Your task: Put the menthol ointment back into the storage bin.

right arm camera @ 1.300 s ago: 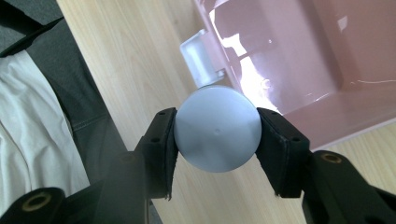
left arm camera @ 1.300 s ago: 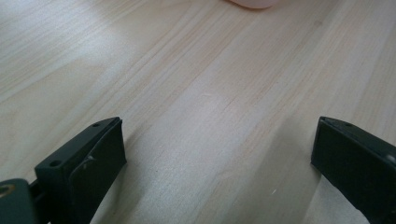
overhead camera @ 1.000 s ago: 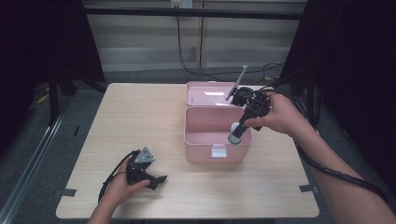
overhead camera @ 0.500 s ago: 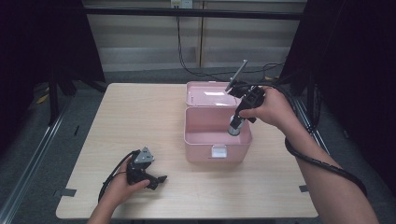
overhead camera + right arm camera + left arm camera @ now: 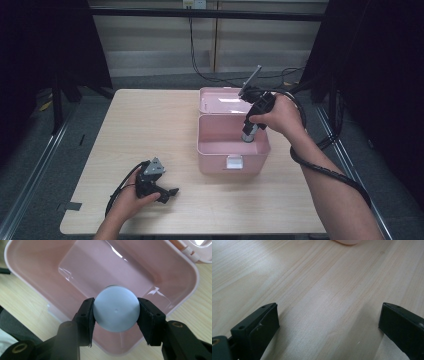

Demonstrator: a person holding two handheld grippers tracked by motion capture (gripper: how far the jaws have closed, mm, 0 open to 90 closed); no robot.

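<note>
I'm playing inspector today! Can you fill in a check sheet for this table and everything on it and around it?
Surface: wooden table, bare and tidy.
Job's things: pink box with its lid open; pale-capped bottle held over its inside.
Clutter: nothing seen.
Grippers: right gripper shut on the bottle; left gripper open, low over the table.
Cables: one trails from each gripper; more hang behind the table.
Surroundings: grey floor, pale wall panels, dark sides.

A pale wooden table (image 5: 150,125) on grey floor (image 5: 30,165) — dark curtains (image 5: 45,45) either side, panelled wall (image 5: 160,45) behind.
</note>
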